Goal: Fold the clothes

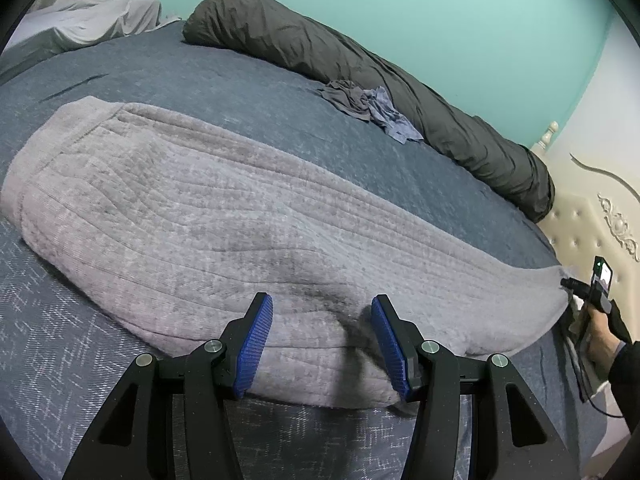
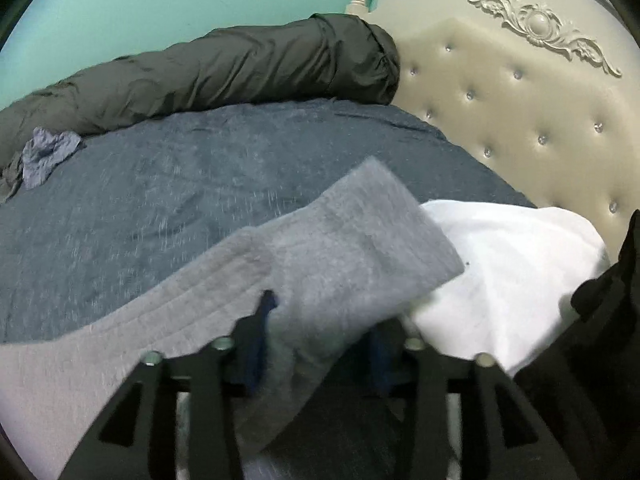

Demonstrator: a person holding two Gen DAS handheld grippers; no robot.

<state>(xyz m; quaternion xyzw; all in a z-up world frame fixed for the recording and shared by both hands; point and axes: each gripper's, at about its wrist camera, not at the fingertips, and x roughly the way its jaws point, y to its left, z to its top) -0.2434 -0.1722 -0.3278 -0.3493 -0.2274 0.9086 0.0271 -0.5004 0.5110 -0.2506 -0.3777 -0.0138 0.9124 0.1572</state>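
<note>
A long grey ribbed knit garment (image 1: 240, 216) lies flat across the blue bedspread (image 1: 280, 92), running from the left to the far right. My left gripper (image 1: 322, 304) is open, its blue pads straddling the garment's near edge without pinching it. At the garment's narrow right end sits my right gripper (image 1: 566, 282), held by a hand (image 1: 600, 340). In the blurred right wrist view, the garment's cuff end (image 2: 352, 240) drapes between and over the fingers of the right gripper (image 2: 322, 308). Those fingers stand wide apart, and the right fingertip is hidden under the cloth.
A rolled dark grey duvet (image 1: 360, 64) lies along the far side by the teal wall, with crumpled small clothes (image 1: 372, 110) against it. A white pillow (image 2: 512, 272) sits under the cuff beside the tufted cream headboard (image 2: 520, 120). A pale sheet (image 1: 92, 20) is bunched at the far left.
</note>
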